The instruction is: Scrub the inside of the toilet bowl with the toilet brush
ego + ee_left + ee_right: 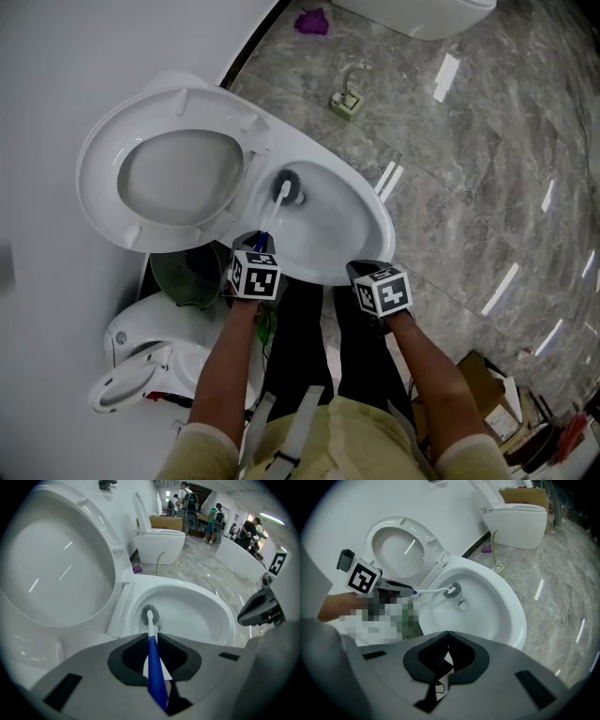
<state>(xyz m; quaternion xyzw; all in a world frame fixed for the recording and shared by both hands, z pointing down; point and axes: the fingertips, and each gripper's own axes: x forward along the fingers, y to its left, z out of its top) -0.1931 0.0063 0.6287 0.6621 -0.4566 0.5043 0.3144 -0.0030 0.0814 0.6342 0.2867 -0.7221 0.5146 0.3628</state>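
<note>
White wall [56, 56] fills the left of the head view. The raised seat [98, 187] leans back against it, so there is no room on that side. Below the seat, lower left, a dark round bin [187, 272] sits tight against the toilet's base.

Left tool [152, 634]: jaws clamped on the blue grip of the toilet brush [274, 211]. It sits left of centre, at the near left rim of the toilet bowl [380, 220].

- Brush long axis, head view: runs from the tool up and slightly right.
- Handle is blue at the jaws and white further out.
- The dark bristle head is inside the bowl, low on the inner wall at the hinge end, pointing away from the person.
- In the left gripper view the handle runs straight up the middle of the frame, with open white basin to the right of the bristle head.

Bowl: an oval reaching to the right of centre, its inside open apart from the brush.

Right tool [447, 632]: jaws together, nothing between them. It is held just off the bowl's near right rim, apart from the brush.

Right half of the frame: grey marble floor [469, 187], open along the bowl's right edge. A second toilet [422, 14] stands at the upper edge, well apart.
</note>
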